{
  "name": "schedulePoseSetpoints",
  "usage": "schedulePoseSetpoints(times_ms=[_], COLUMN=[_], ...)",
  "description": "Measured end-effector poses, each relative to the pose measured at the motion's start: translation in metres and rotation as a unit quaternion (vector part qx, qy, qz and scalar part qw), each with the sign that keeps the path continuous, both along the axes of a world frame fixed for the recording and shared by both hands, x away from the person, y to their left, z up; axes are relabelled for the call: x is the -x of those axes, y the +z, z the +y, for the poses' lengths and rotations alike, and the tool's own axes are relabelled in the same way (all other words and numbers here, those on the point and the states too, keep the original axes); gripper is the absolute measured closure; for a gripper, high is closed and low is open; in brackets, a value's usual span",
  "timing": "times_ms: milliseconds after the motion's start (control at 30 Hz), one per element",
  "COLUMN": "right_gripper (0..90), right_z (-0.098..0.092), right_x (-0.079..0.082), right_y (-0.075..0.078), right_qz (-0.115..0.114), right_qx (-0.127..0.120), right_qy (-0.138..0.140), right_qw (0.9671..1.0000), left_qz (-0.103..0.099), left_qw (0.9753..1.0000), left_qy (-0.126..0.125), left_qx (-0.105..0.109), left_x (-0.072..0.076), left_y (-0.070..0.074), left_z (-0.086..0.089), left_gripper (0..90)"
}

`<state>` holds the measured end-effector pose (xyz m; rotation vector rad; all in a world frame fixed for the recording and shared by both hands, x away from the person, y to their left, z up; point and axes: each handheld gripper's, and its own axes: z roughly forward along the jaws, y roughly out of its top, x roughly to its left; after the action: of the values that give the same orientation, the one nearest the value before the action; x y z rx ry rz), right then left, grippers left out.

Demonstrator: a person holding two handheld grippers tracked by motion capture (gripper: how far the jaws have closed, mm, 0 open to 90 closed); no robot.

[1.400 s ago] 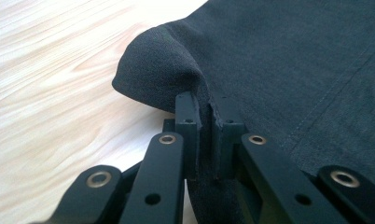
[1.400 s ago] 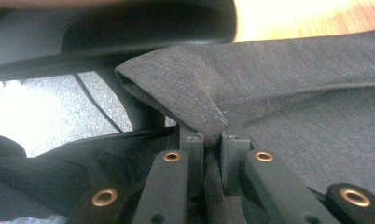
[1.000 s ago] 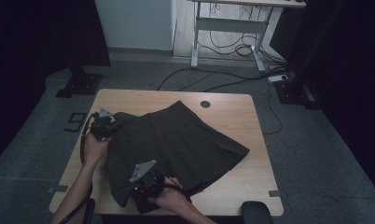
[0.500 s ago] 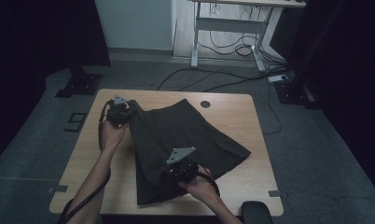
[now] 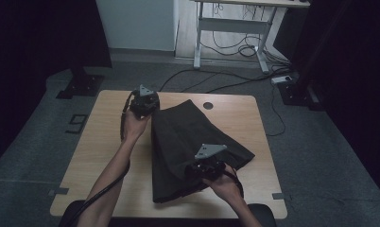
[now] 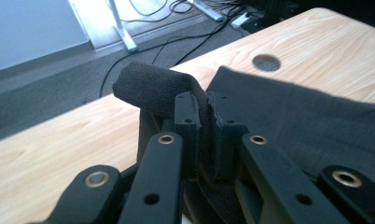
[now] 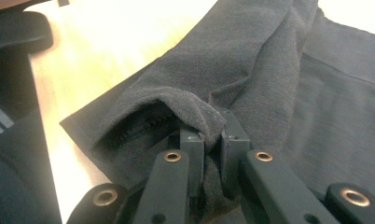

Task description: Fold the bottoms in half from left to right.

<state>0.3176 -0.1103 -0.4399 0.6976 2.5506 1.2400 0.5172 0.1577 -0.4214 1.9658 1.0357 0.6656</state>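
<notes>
Skirt: I see the dark skirt (image 5: 188, 146) lying on the table (image 5: 98, 142), its left side folded over toward the middle.
Left gripper: my left gripper (image 6: 203, 123) is clamped on a fold of cloth at the far corner.
Right gripper: my right gripper (image 7: 211, 135) pinches the near hem, lifted slightly.
Hole: a cable hole (image 5: 207, 105) sits just beyond the skirt.

The dark skirt (image 5: 188, 146) lies partly folded on the wooden table, one side doubled over.
</notes>
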Motion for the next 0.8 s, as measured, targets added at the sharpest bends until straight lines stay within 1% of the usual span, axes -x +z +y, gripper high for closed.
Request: schedulePoseSetpoints(times_ms=[100,233,333,433,467,600,700,733,767,800], right_gripper=[83.6,83.6,83.6,83.7,83.6,83.6,83.5,83.4,83.0,82.2], right_z=[-0.014,-0.033,-0.046,-0.058,-0.062,-0.076,-0.087,-0.091,-0.095,-0.100], right_x=[0.000,0.001,0.000,-0.003,-0.004,-0.011,-0.018,-0.021,-0.024,-0.028], right_y=[0.006,0.013,0.016,0.016,0.016,0.013,0.008,0.005,0.001,-0.004], right_qz=[-0.006,-0.013,-0.016,-0.016,-0.015,-0.016,-0.013,-0.009,-0.004,0.004], right_qx=[-0.005,-0.009,-0.010,-0.010,-0.010,-0.005,0.001,0.002,0.003,0.006], right_qy=[-0.012,-0.030,-0.044,-0.057,-0.062,-0.082,-0.100,-0.108,-0.115,-0.123], right_qw=[0.9999,0.9994,0.9988,0.9982,0.9979,0.9965,0.9949,0.9941,0.9933,0.9924], left_qz=[-0.003,-0.005,-0.005,-0.003,-0.002,0.003,0.012,0.012,0.013,0.017], left_qw=[0.9999,0.9996,0.9993,0.9989,0.9988,0.9985,0.9980,0.9978,0.9980,0.9982], left_qy=[-0.012,-0.027,-0.037,-0.046,-0.048,-0.054,-0.061,-0.065,-0.062,-0.058], left_qx=[0.002,-0.007,-0.006,-0.009,-0.010,-0.001,0.007,0.007,0.002,-0.004], left_x=[-0.005,-0.012,-0.019,-0.026,-0.029,-0.045,-0.060,-0.064,-0.068,-0.071], left_y=[0.006,0.011,0.013,0.011,0.010,0.001,-0.011,-0.017,-0.023,-0.028], left_z=[-0.017,-0.036,-0.052,-0.068,-0.073,-0.093,-0.109,-0.115,-0.119,-0.123], left_gripper=[82.1,82.0,82.0,81.9,81.9,81.8,80.9,79.0,74.1,67.3])
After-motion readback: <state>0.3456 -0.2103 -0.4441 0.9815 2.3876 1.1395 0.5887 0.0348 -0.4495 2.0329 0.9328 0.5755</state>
